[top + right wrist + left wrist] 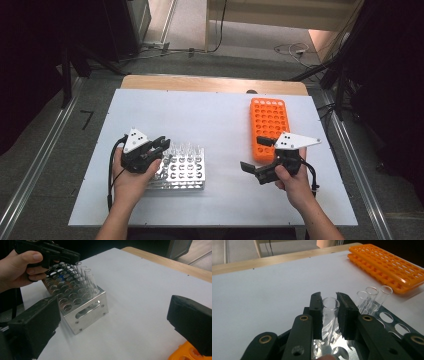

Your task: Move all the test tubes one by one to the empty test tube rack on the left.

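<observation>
While pinched between the two black pads of the left gripper (329,312), stands a clear glass test tube (329,315) in the metal rack (182,172), upright or nearly so, open mouth up, pads (344,312) pressing its wall on both sides just below the rim. Sits at the rack's far-left corner in the high view, at about 10 o'clock from the rack's middle. Just beside it, at roughly 2 o'clock in the left gripper view, rise further empty tubes (374,296) from the same far row, close together, apart from the pads. Bright aluminium rack, rows of round holes on top, a slot in its side wall, resting on the white table (215,115) left of centre. Wrapped round the left gripper, the left hand (131,180), cable trailing down toward 7 o'clock.

Farther out, at 3 o'clock from the rack and well apart from it, hovers the right gripper (260,156) in the right hand (295,182), jaws spread wide, nothing between them, tips pointing toward 9 o'clock. Just beyond it, at 12 o'clock, lies the orange rack (269,125), flat, long side running away from the person, holes empty as far as can be told. Past the table's far edge, a wooden strip (210,82) and grey floor.
</observation>
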Demonstrator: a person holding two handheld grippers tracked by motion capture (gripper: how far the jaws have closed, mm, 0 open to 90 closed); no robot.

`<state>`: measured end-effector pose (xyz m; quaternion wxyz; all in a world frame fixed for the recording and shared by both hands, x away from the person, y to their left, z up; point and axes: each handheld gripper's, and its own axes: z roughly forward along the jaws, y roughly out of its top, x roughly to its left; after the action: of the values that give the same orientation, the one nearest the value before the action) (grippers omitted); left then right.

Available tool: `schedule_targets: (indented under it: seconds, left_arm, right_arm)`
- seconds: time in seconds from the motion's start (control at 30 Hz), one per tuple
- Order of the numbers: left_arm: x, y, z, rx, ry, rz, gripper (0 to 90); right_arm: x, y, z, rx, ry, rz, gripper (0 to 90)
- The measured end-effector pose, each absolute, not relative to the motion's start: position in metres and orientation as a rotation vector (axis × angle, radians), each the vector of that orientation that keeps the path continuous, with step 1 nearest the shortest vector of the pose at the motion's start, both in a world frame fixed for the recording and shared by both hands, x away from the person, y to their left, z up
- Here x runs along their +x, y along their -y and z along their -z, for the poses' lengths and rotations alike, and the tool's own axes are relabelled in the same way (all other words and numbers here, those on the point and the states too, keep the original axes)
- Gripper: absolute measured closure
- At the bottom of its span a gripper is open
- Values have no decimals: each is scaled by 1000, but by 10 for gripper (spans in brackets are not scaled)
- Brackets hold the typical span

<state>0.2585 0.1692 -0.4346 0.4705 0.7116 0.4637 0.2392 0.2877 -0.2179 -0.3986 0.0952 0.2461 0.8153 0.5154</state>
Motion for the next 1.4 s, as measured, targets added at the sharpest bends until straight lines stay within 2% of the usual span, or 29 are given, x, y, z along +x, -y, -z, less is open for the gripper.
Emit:
schedule_targets:
  seconds: [1.4]
  left_arm:
    - [265, -167, 437, 1813, -1176, -535, 740]
  right_arm:
    - [289, 218, 400, 735, -2416, -1523, 0]
